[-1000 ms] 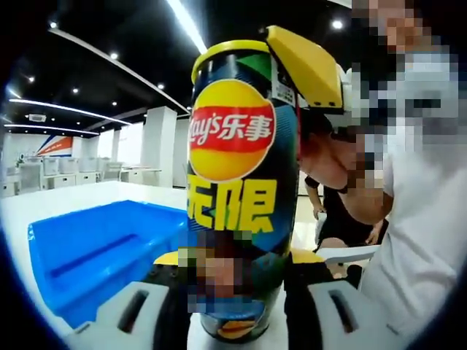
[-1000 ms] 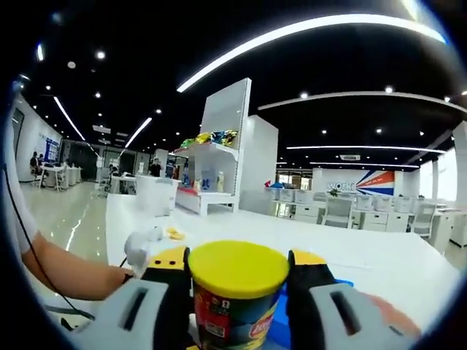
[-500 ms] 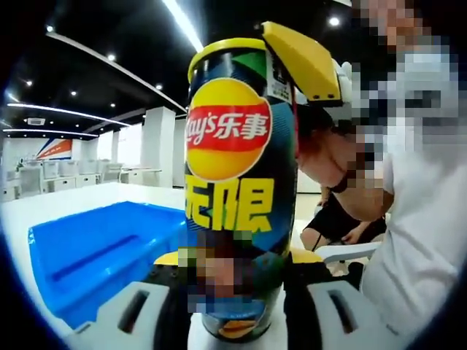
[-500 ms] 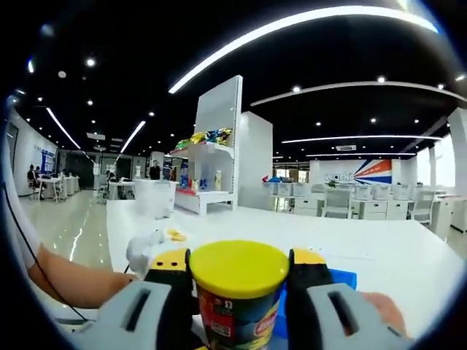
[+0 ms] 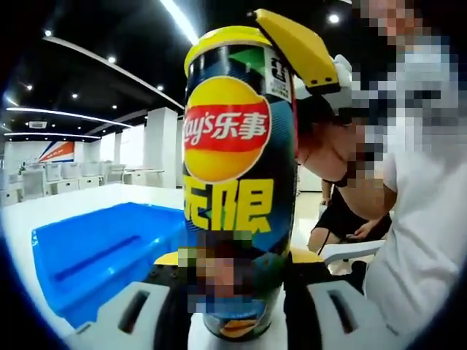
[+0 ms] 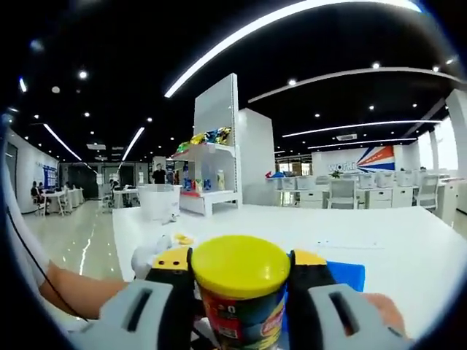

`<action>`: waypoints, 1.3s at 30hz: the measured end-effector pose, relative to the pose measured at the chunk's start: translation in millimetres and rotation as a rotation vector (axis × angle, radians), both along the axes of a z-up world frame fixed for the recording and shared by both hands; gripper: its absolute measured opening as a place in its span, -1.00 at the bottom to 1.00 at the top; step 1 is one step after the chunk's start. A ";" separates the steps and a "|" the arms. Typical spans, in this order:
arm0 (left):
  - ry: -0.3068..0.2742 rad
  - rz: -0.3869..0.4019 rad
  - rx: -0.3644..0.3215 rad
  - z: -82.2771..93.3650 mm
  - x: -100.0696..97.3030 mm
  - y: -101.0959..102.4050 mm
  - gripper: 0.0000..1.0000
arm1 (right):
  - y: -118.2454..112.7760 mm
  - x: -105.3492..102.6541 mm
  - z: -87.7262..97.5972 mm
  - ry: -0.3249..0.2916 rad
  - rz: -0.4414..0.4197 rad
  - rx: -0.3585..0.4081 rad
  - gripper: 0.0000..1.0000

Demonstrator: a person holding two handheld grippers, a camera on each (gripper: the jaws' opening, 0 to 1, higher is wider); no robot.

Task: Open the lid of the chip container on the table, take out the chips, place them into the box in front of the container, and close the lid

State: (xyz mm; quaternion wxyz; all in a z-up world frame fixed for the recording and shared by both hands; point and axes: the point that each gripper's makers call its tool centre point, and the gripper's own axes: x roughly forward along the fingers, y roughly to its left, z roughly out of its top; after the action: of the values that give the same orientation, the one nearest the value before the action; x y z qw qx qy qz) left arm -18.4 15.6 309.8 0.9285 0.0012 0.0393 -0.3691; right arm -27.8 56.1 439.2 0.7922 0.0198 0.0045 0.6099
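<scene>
**Ana:** White tabletop under everything, with an open-plan office of desks and shelving far behind it. What was closest to the cameras?

**Ben:** Nearest in the left gripper view, the left gripper had its jaws closed on the lower body of the Lay's chip can, which stood upright on the tabletop. In the right gripper view, the right gripper had its jaws clamped on either side of the can's top, right at the yellow lid.

**Ana:** And the lid itself?

**Ben:** It looked seated on the rim, so I judged the opening step was not finished. In the left gripper view one yellow-padded jaw of the right gripper sat against the can's top edge.

**Ana:** Where was the box?

**Ben:** The blue box lay just beyond the can, open side up; I saw no chips in the part that showed. A person in a white shirt stood close by.

**Ana:** What could have gone wrong?

**Ben:** If the lid were pulled off at a slant, the tall can might have tipped or slid out of the low grip. Too hard a squeeze at the rim might have dented the tube and pinned the lid.
</scene>
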 end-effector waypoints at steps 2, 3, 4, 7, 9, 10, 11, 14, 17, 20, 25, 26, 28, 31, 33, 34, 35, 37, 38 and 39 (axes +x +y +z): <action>0.001 -0.003 0.001 -0.2 0.4 -0.2 -0.02 | -1.0 0.6 -0.1 -0.003 0.003 -0.001 -0.10; 0.001 -0.005 0.000 -0.2 0.5 -0.4 -0.01 | -1.5 0.7 -0.1 -0.006 0.003 0.000 -0.10; 0.001 -0.007 -0.001 -0.2 0.8 -0.6 -0.01 | -1.8 0.8 -0.2 -0.010 0.004 0.002 -0.09; 0.003 -0.023 -0.011 -0.4 -0.1 -2.4 -0.01 | -4.0 1.2 0.3 -0.017 0.004 0.016 -0.08; 0.001 -0.026 -0.011 -0.3 -0.1 -2.7 -0.01 | -5.0 0.9 1.6 -0.021 0.010 0.026 -0.08; 0.001 -0.027 -0.010 -0.3 0.0 -2.8 -0.01 | -5.4 0.8 2.4 -0.027 0.009 0.033 -0.08; 0.000 -0.027 -0.010 -0.2 0.1 -2.9 -0.01 | -5.3 0.8 2.8 -0.030 0.009 0.033 -0.08; -0.001 -0.024 -0.011 -0.1 0.2 -2.8 -0.01 | -8.0 -0.6 9.7 -0.048 0.014 0.064 -0.08; -0.003 -0.022 -0.014 0.0 0.3 -2.9 -0.01 | -10.6 -1.7 17.2 -0.057 0.017 0.087 -0.07; -0.001 -0.021 -0.012 0.1 0.5 -3.3 -0.01 | -20.4 9.0 27.2 -0.084 -0.021 0.113 -0.07; -0.001 -0.020 -0.014 0.2 0.5 -3.3 -0.01 | -45.2 31.7 36.9 -0.082 -0.067 0.144 -0.07; 0.003 -0.018 -0.012 0.3 0.6 -3.6 -0.01 | -50.8 38.5 35.6 -0.092 -0.094 0.137 -0.07; 0.007 -0.015 -0.005 0.0 0.5 -3.6 -0.01 | -63.0 52.3 34.4 -0.120 -0.143 0.134 -0.07; 0.003 -0.013 -0.012 0.0 0.3 -3.2 -0.01 | -79.3 72.2 29.2 -0.107 -0.193 0.119 -0.07; 0.001 -0.013 -0.014 0.1 0.2 -3.1 -0.01 | -90.4 85.3 23.1 -0.106 -0.222 0.097 -0.07; 0.000 -0.013 -0.015 0.1 0.2 -3.1 -0.01 | -95.7 91.1 19.0 -0.112 -0.240 0.081 -0.07; -0.001 -0.012 -0.017 0.2 0.2 -3.1 -0.01 | -103.8 99.2 13.2 -0.117 -0.267 0.062 -0.07; -0.003 -0.012 -0.018 0.3 0.1 -3.4 -0.01 | -114.3 108.9 5.0 -0.102 -0.286 0.051 -0.07; -0.003 -0.011 -0.020 0.3 0.0 -3.3 -0.01 | -118.9 112.9 1.6 -0.093 -0.296 0.049 -0.07; -0.004 -0.011 -0.021 0.3 -0.1 -3.3 -0.01 | -125.2 118.8 -3.3 -0.078 -0.310 0.046 -0.07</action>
State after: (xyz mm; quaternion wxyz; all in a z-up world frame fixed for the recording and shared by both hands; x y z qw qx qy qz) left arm -18.5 12.3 310.1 0.9266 -0.0076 0.0334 -0.3745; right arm 91.0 -69.1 435.9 0.8757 0.0147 -0.0435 0.4807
